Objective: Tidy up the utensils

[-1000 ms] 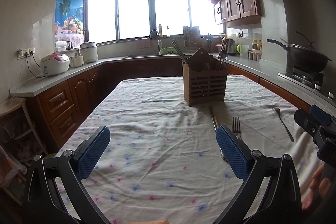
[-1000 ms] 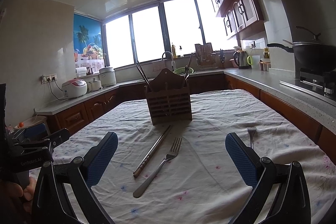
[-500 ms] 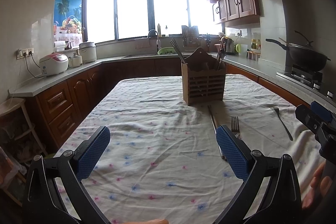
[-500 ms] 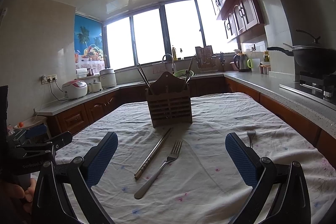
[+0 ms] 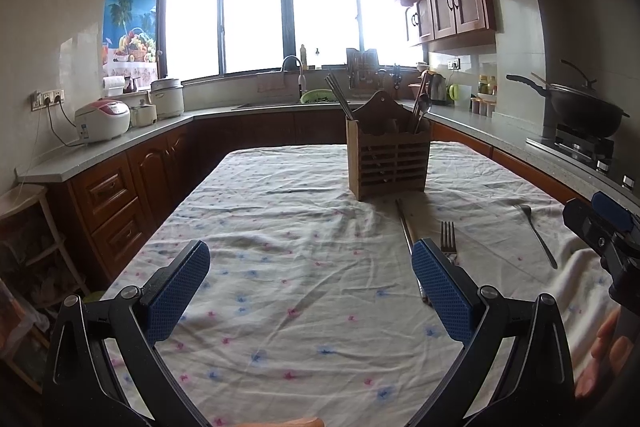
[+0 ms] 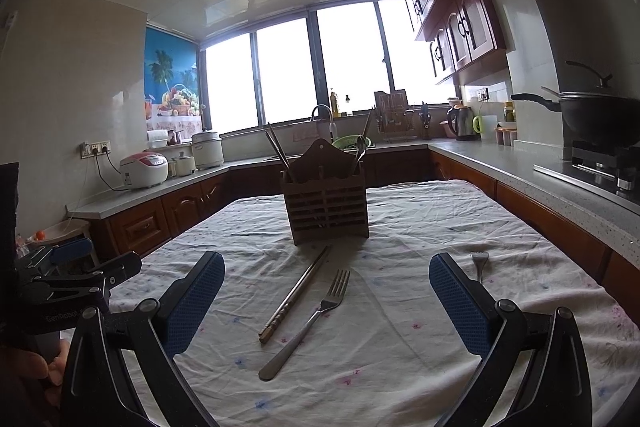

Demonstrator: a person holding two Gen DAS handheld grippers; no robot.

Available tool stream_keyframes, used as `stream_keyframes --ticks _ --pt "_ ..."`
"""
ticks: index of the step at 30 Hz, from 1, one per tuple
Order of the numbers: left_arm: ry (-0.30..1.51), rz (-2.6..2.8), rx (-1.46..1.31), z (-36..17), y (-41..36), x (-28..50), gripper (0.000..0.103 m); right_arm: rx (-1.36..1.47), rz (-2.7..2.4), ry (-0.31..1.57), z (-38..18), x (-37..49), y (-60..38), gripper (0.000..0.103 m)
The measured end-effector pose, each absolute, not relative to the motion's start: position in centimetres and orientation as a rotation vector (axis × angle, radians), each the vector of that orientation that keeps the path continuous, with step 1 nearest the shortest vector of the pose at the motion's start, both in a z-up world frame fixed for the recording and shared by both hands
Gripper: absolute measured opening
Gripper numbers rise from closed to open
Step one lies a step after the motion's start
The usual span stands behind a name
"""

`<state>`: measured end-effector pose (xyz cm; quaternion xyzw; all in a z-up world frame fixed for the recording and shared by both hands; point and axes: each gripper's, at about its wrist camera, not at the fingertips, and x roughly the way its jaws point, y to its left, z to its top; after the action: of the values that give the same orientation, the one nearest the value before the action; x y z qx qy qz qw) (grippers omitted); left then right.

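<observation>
Both the left hand-held gripper (image 5: pixel 310 291) and right hand-held gripper (image 6: pixel 326 301) gape wide, holding nothing; fork (image 6: pixel 310 319) lies mid-tablecloth (image 6: pixel 400 355).

1. A table draped in a wrinkled white cloth with small pink and blue flowers (image 6: pixel 400 347) carries everything.
2. A slatted brown wooden utensil holder (image 6: pixel 326 205) stands upright on it.
3. A pair of metal chopsticks (image 6: pixel 294 297) lies just beside a silver fork (image 6: pixel 308 323).
4. A second silver fork (image 5: pixel 536 235) lies well apart to the right.

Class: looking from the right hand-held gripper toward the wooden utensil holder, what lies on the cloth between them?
Right wrist view: a chopstick pair and a fork.
</observation>
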<state>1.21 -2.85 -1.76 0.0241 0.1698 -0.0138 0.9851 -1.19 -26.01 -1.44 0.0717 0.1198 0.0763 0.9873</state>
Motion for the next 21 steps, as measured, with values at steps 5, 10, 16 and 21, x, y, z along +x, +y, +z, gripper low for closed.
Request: stream_keyframes --ticks 5,10,16,21 --pt "0.339 -0.027 0.046 -1.75 -2.77 1.17 0.103 0.140 0.156 0.236 -1.14 -1.23 -25.74 0.103" --pt "0.337 -0.024 0.046 -1.66 -2.72 1.10 0.103 0.136 0.158 0.235 -1.05 -1.22 -25.56 0.103" --pt "0.335 -0.023 0.048 -1.62 -2.70 1.06 0.103 0.138 0.158 0.232 -0.96 -1.17 -25.54 0.103" --pt "0.333 -0.021 0.049 -1.45 -2.70 1.05 0.103 0.140 0.158 0.226 -0.79 -1.28 -25.51 0.103"
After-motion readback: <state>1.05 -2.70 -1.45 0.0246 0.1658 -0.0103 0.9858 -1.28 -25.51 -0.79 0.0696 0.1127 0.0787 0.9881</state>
